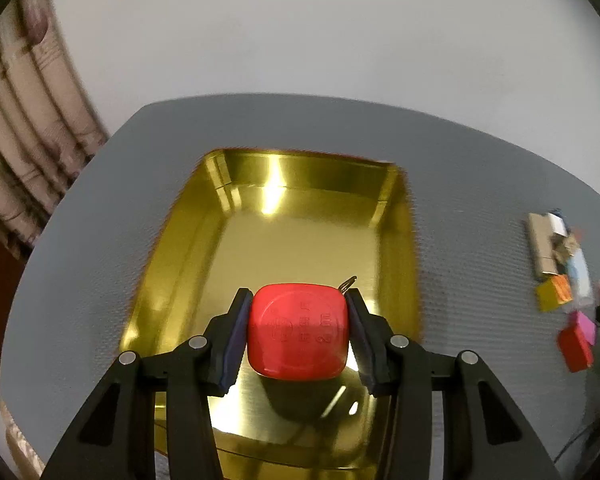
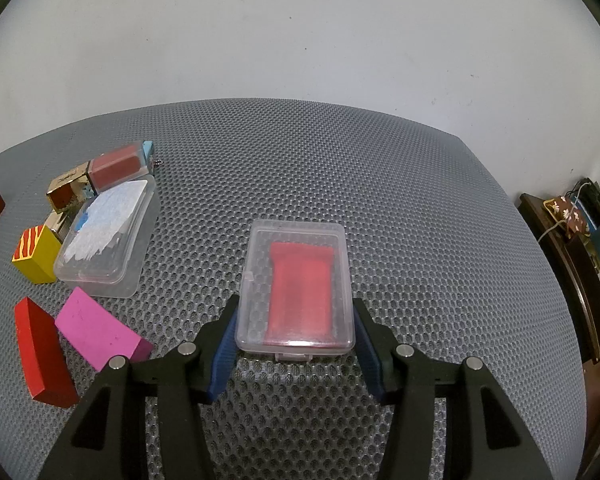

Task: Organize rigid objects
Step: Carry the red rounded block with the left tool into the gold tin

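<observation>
My left gripper (image 1: 298, 330) is shut on a red tape measure (image 1: 298, 332) and holds it above the near end of a gold metal tray (image 1: 300, 224) on the grey mat. My right gripper (image 2: 296, 320) is shut on a clear plastic box (image 2: 298, 292) with red contents, at the mat's surface.
In the right wrist view, left of the box: a second clear box (image 2: 108, 236) with white contents, a pink block (image 2: 100, 330), a red block (image 2: 42, 354), a yellow block (image 2: 38, 254), a red and gold case (image 2: 100, 174). Shelves (image 2: 580, 272) stand at right.
</observation>
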